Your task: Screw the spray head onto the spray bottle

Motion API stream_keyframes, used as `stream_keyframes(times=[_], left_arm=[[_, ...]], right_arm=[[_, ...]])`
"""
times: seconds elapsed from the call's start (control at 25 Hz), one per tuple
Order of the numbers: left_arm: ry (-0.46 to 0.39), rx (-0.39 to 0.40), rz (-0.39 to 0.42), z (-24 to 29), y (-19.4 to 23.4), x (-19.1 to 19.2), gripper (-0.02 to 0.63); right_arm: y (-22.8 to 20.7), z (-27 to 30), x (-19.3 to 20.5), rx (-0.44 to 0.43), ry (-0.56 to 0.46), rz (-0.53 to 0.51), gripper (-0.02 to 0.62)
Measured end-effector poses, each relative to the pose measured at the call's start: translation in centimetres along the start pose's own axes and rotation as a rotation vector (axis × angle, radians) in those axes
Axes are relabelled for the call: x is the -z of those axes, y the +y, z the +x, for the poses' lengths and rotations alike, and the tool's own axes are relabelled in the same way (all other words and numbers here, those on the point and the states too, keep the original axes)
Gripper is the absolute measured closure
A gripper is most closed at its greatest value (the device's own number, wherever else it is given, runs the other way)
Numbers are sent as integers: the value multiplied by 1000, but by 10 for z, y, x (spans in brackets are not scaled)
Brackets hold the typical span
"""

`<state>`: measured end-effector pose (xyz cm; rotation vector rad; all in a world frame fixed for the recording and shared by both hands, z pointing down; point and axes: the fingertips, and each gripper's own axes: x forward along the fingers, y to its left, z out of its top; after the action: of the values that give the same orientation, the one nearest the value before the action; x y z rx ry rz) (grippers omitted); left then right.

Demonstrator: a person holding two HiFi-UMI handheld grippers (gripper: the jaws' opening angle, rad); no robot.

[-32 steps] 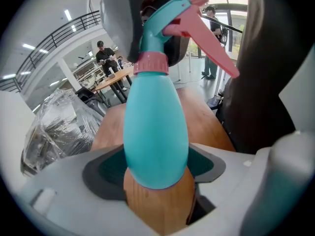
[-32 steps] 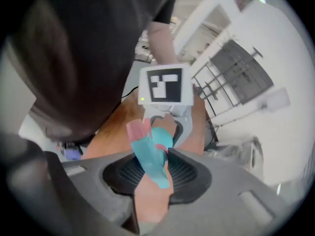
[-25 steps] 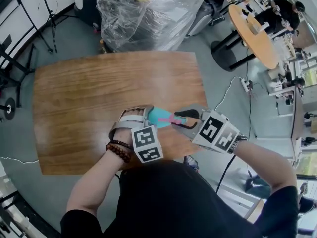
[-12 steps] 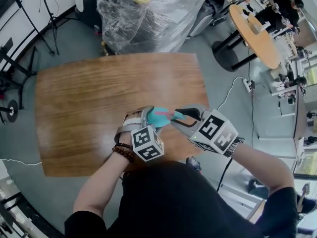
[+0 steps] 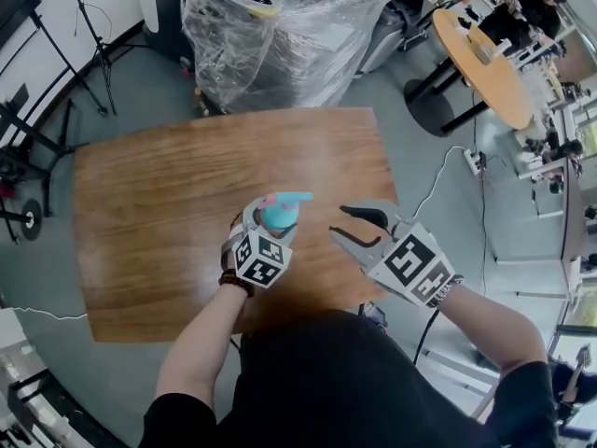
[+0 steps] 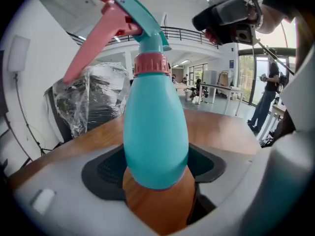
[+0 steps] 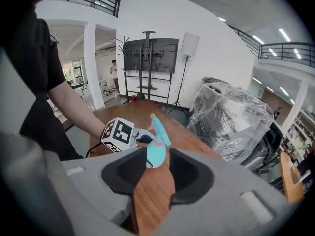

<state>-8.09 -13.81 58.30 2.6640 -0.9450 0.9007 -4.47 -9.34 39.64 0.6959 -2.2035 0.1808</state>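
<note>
A teal spray bottle (image 5: 278, 217) stands upright over the wooden table (image 5: 168, 175), with my left gripper (image 5: 267, 224) shut on its body. Its teal and pink spray head (image 5: 285, 198) sits on the neck over a pink collar (image 6: 150, 63). In the left gripper view the bottle (image 6: 155, 132) fills the gap between the jaws. My right gripper (image 5: 339, 222) hovers to the bottle's right, apart from it. Its jaws are opening and hold nothing. From the right gripper view the bottle (image 7: 157, 154) shows beyond the gap.
A plastic-wrapped stack (image 5: 280, 26) stands just past the table's far edge. A round table (image 5: 476, 54) and seated people are at the back right. Black stands (image 5: 37, 129) are on the left, and a power strip (image 5: 469, 161) lies on the floor.
My right gripper has let go of the spray head and drawn back to the right. The left gripper has swung the bottle from lying sideways to upright and shifted slightly left.
</note>
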Motion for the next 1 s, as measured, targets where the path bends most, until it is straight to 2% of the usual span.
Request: stream_keyframes(times=[0.16, 0.32, 0.72, 0.88, 1.0], left_arm=[[-17, -56, -57, 12, 18, 10, 204], [-20, -74, -45, 20, 24, 18, 204], [3, -59, -57, 24, 25, 30, 196], [40, -38, -70, 23, 24, 35, 183], [47, -61, -92, 11, 28, 40, 173]], right_arm=[[3, 5, 5, 15, -22, 18, 466], [6, 10, 13, 23, -35, 52, 488], [17, 22, 22, 32, -82, 123, 557], [20, 26, 25, 26, -98, 146, 588], [23, 29, 25, 17, -118, 158, 601]])
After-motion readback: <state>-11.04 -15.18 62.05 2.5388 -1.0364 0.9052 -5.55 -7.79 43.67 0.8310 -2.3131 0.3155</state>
